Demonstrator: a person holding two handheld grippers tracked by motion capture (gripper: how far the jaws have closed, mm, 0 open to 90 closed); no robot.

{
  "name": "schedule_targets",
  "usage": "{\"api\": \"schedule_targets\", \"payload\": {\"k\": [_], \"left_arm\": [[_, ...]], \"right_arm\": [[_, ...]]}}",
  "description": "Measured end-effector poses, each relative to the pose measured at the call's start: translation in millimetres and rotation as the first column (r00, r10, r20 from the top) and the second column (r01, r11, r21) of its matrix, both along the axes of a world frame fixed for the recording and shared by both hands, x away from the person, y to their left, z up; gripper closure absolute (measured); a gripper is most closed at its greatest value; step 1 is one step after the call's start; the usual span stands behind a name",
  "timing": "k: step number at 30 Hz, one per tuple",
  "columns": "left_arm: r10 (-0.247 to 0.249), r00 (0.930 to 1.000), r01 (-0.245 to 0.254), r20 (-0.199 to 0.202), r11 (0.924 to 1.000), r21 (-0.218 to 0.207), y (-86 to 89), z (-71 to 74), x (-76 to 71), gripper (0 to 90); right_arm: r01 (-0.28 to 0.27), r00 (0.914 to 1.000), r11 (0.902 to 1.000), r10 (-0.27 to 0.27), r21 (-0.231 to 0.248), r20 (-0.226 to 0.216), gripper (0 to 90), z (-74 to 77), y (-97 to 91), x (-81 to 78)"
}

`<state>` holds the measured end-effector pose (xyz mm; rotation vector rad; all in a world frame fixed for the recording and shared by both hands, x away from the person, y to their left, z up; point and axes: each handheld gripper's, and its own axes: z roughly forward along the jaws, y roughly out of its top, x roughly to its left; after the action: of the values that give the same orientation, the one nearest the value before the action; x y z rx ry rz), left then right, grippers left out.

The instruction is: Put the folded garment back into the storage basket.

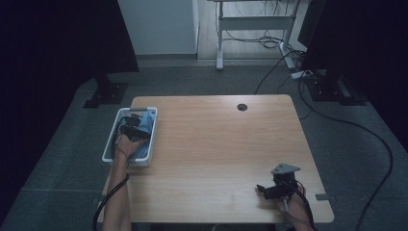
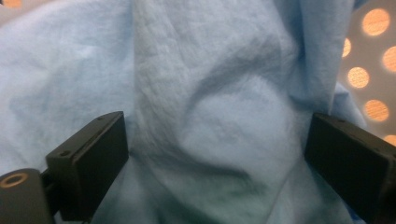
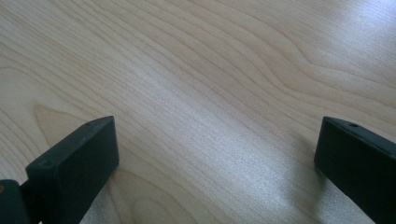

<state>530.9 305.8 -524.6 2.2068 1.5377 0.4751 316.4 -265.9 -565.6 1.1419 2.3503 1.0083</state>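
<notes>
A light blue cloth [image 1: 146, 129] lies crumpled in a white perforated basket [image 1: 109, 144] at the table's left edge. My left gripper [image 1: 131, 126] reaches down into the basket over the cloth. In the left gripper view its jaws stand wide apart, so the left gripper [image 2: 217, 140] is open, with a raised fold of the blue cloth [image 2: 210, 84] between them and no pad pressing on it. My right gripper [image 1: 263, 190] rests low near the table's front right corner. In its own view the right gripper [image 3: 217, 149] is open over bare wood with nothing between its jaws.
The wooden table [image 1: 216, 144] has a round cable hole [image 1: 242, 107] near its far edge. The basket wall [image 2: 373, 60] with round holes shows to the right of the cloth. Beyond the table stand a desk frame [image 1: 255, 29], floor cables and dark stands.
</notes>
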Motion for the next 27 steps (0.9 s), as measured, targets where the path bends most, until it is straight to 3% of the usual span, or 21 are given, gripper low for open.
{"api": "schedule_targets", "payload": {"k": [5,14,20,27], "left_arm": [[-0.008,0.9997,0.008,0.022,1.0000,0.004,0.4,13.7,-3.7,6.4],[-0.032,0.9959,0.038,0.085,0.9965,-0.074,-2.4,42.8,-14.1,10.2],[-0.064,0.9893,0.076,0.131,0.9938,-0.082,-12.1,59.4,-22.4,10.2],[-0.075,0.9851,0.089,0.155,0.9920,-0.089,-18.5,70.3,-31.0,10.0]], "right_arm": [[0.000,1.0000,1.0000,0.000,0.000,0.000,0.0,0.0,0.0,0.1],[0.000,1.0000,1.0000,0.000,0.000,0.000,0.0,0.0,0.0,0.1],[0.000,1.0000,1.0000,0.000,0.000,0.000,0.0,0.0,0.0,0.0],[0.000,1.0000,1.0000,0.000,0.000,0.000,0.0,0.0,0.2,0.1]]}}
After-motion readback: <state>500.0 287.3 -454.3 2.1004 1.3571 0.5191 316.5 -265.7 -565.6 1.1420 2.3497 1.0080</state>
